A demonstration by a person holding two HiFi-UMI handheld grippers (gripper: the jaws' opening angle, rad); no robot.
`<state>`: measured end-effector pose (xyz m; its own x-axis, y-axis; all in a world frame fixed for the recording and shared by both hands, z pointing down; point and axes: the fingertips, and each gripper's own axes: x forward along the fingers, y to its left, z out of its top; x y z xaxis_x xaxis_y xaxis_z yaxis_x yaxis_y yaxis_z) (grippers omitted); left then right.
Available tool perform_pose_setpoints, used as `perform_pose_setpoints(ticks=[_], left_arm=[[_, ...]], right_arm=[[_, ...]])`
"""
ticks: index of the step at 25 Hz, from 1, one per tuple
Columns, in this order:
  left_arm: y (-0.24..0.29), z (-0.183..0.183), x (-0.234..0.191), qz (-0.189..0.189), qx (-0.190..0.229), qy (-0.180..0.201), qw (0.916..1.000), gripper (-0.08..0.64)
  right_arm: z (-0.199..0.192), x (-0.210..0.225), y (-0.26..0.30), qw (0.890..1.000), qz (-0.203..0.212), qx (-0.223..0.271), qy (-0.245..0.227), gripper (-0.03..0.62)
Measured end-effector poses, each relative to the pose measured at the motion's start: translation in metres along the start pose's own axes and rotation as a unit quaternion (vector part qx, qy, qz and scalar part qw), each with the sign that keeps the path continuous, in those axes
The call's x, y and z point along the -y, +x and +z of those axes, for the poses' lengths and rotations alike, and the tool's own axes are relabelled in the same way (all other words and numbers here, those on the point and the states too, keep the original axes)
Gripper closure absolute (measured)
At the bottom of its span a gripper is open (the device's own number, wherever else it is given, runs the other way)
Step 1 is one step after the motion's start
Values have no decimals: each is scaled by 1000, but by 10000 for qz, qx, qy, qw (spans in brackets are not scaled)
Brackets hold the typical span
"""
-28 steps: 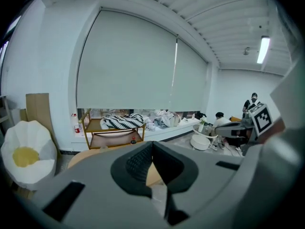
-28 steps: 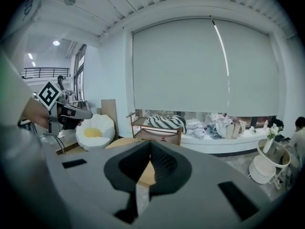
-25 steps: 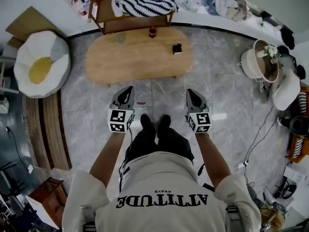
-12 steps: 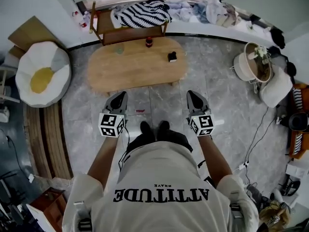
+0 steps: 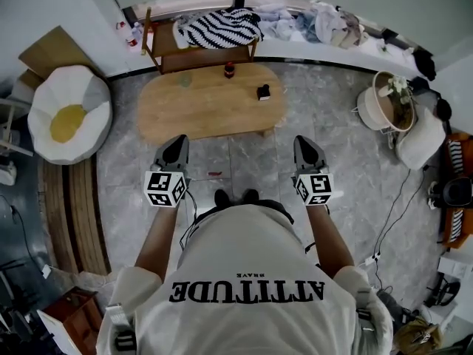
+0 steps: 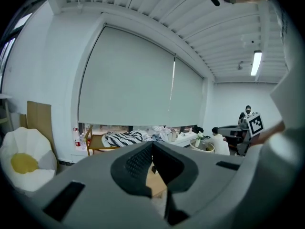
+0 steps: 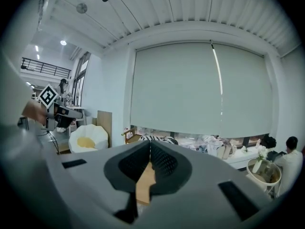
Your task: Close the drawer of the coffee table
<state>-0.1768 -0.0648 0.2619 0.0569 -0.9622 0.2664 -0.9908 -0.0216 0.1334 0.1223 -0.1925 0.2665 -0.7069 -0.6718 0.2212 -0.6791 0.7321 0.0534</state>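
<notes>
Standing near coffee table; left gripper, right gripper clenched, empty. Drawer unseen, possibly far side. Risk: blind shove jolts table, toppling small bottle.

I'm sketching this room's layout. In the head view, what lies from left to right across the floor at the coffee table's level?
White fried-egg-shaped floor cushion with a yellow centre → oval light wooden coffee table → round white basket holding flowers.

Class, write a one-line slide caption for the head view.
Standing person holds the left tongs and right tongs, both shut and empty, short of the oval wooden coffee table.
</notes>
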Motion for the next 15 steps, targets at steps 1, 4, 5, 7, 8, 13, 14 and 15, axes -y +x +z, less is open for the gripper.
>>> perform_pose_setpoints(ticks=[1,4,5,7,8,13,14,15], left_arm=[[1,0,-1,57,7,-30,10000,538],[2,2,-1,132,34,-4,9999,538],[3,4,0,128,47,34,9999,538],[5,6,1,101,52,124,9999,538],[6,6,2,74,45,169,9998,538],[16,6,11,-105,-13,351,9993,538],[17,7,12,-125,-17,359,9993,538],[18,8,13,-134,-19,360,9993,538]], right_arm=[[0,3,-1,10000,-6,-5,-13,572],[2,11,-2,10000,-16,3,-66,572],[3,13,-2,10000,-19,15,-84,572],[5,16,-2,9999,-33,36,-108,572],[6,18,-2,9999,-36,40,-117,574],[6,26,0,9999,-22,3,-124,574],[6,28,0,9999,-20,-10,-112,574],[6,28,0,9999,-16,-23,-107,574]])
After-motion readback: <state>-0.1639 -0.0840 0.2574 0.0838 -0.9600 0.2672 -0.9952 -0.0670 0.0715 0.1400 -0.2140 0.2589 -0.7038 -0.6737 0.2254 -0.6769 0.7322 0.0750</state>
